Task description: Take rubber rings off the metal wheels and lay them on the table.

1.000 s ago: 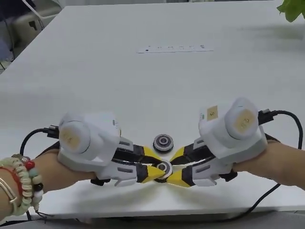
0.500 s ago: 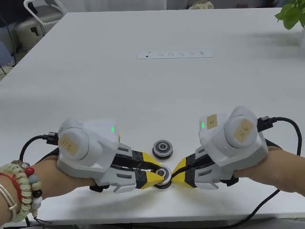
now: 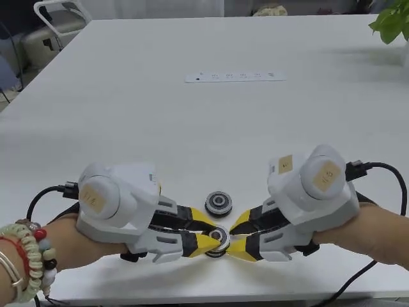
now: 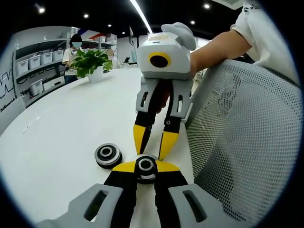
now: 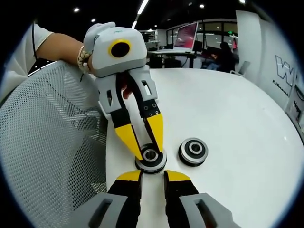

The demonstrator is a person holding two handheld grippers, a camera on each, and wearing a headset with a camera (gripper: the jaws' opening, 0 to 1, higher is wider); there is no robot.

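Almost nothing differs from a second ago; left gripper (image 3: 207,238) jaws stay closed on the wheel (image 3: 218,238); right gripper (image 3: 232,238) jaws, slightly apart, touch its rim; the rubber ring (image 5: 151,170) seems still on.

The white worktop (image 3: 128,115) carries 2 metal wheels close to its near edge. The near wheel (image 3: 217,238) sits just inside that edge. The far wheel (image 3: 218,203) lies flat just beyond it, not touching it, with a dark ring around its rim. Well away, toward the far side, lies 1 long white strip (image 3: 234,77). A potted plant (image 3: 391,22) stands at the far right corner.
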